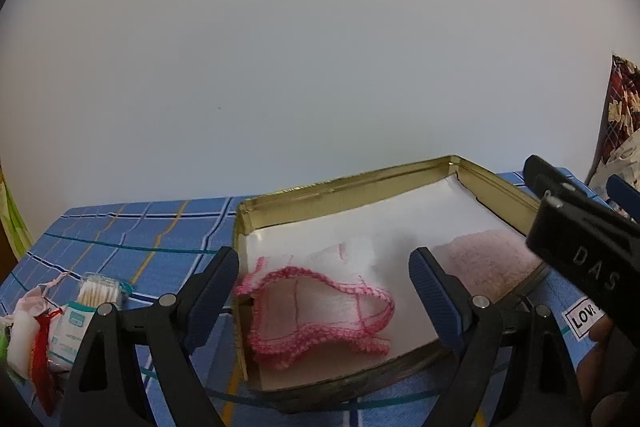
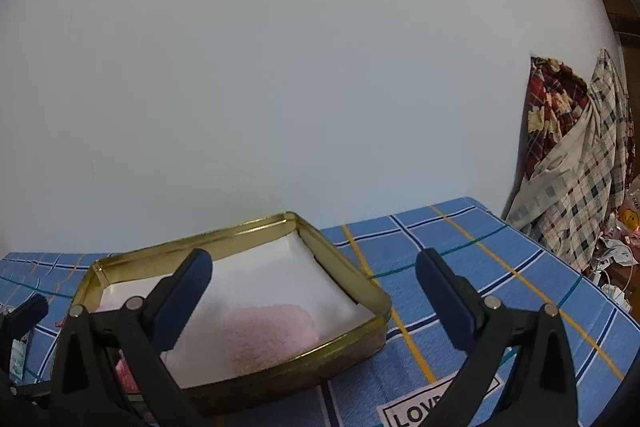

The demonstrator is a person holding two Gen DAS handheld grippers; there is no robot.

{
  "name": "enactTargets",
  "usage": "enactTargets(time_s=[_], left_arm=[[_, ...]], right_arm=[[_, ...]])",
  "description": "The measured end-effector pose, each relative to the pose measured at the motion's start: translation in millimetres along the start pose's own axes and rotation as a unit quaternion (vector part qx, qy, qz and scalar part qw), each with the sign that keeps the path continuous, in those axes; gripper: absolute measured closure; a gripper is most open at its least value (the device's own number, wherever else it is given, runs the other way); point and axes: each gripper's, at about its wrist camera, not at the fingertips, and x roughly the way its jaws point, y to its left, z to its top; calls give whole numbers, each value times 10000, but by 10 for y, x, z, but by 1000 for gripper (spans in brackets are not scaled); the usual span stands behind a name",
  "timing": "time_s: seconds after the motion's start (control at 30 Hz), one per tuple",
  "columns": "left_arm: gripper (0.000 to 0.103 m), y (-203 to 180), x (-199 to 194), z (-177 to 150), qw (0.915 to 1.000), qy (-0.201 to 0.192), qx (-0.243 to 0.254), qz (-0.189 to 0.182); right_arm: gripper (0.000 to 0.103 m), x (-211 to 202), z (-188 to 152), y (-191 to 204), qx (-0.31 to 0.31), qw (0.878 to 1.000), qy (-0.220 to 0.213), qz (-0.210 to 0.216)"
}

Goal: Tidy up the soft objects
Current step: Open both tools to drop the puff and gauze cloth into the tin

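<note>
Over the gold tin (image 1: pixel 280 205) on the blue checked cloth (image 1: pixel 120 235), my left gripper (image 1: pixel 324 291) and right gripper (image 2: pixel 314 291) hang spread and empty. The pink-edged cloth (image 1: pixel 320 311) droops over the tin's near-left rim; the pink towel (image 2: pixel 268 331) lies inside. A careless pinch could drag that overhang out.

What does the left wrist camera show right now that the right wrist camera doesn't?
Only the left wrist view shows the pink-edged white cloth draped over the tin's left wall, plus the cotton swab box and small packets on the tablecloth to the left. Only the right wrist view shows the hanging plaid fabrics and the bare tablecloth right of the tin. Both show the gold tin with the fuzzy pink cloth inside, and each camera's own open hand-held gripper: left, right.
</note>
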Motion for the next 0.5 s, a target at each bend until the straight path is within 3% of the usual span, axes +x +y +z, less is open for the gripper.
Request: enactTargets(time_s=[0.27,0.5], left_arm=[[14,142,-257,-72,9983,-404,66,407],[14,258,-377,-137,9977,-333,66,591]], right_arm=[[0,-180,48,-70,284,9984,-462,150],[0,-283,47,-111,449,9969,-605,229]])
